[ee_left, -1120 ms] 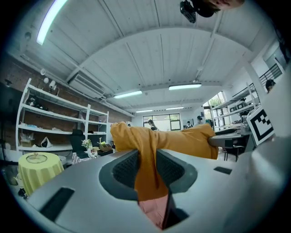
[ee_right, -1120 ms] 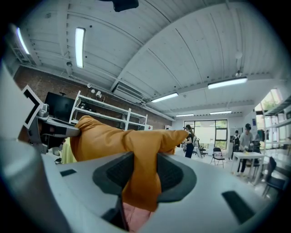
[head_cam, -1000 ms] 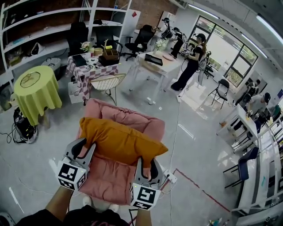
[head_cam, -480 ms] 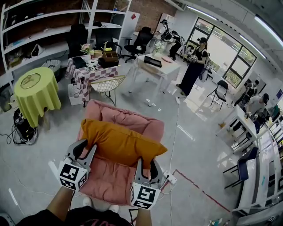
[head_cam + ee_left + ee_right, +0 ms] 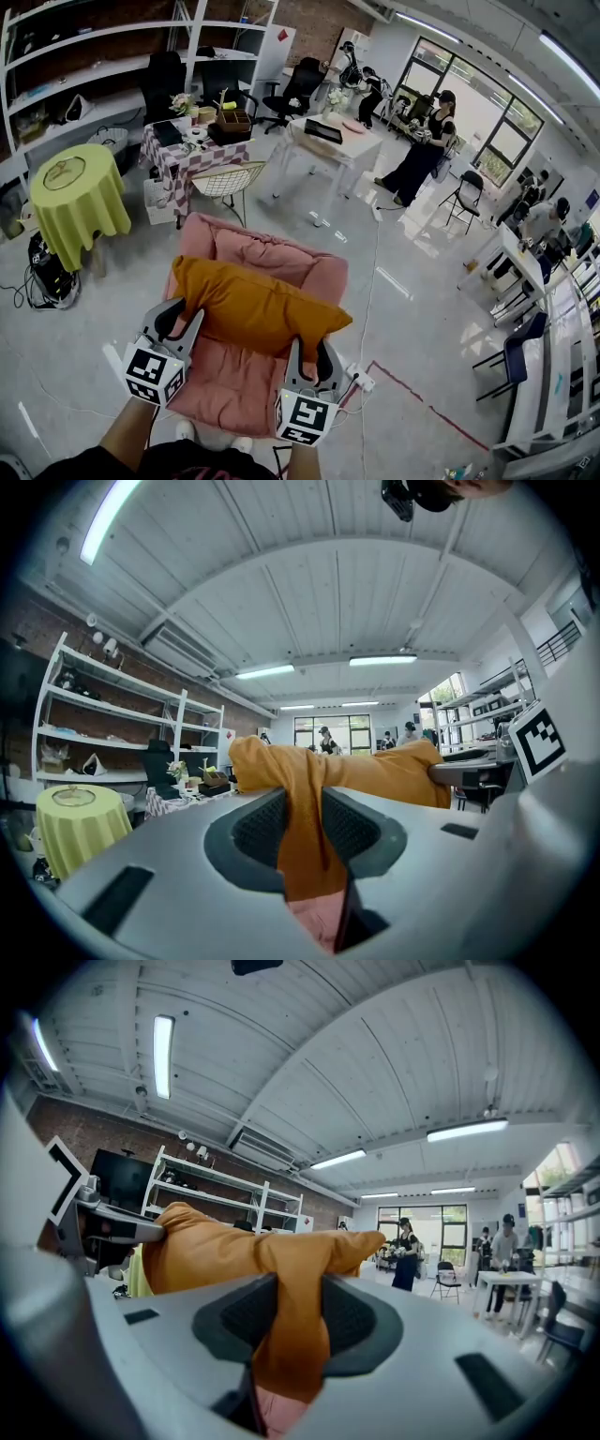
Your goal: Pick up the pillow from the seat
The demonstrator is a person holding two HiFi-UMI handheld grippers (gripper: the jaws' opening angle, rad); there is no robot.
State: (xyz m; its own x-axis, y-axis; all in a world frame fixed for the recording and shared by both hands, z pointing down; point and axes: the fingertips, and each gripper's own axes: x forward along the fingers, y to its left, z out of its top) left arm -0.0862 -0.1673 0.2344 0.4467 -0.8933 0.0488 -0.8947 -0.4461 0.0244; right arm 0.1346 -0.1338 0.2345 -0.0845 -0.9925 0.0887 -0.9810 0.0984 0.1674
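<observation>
An orange pillow [image 5: 258, 305] hangs across a pink armchair [image 5: 272, 251], raised off its seat cushion [image 5: 225, 380]. My left gripper [image 5: 178, 317] is shut on the pillow's left near corner. In the left gripper view the orange fabric [image 5: 305, 846] is pinched between the dark pads [image 5: 258, 829]. My right gripper [image 5: 311, 354] is shut on the right near corner, its jaws having just closed a little further on the fabric. The right gripper view shows the pillow [image 5: 234, 1251] stretching left toward the other gripper.
A yellow-green round table [image 5: 70, 192] stands at the left. A checkered table [image 5: 187, 150], a wire chair [image 5: 228, 176] and a white table [image 5: 333, 141] stand behind the armchair. A power strip [image 5: 361, 377] and a red floor line [image 5: 417, 398] lie at the right. Several people stand far off.
Both grippers and the pillow stay where they were. A person in black at the back has walked to the right.
</observation>
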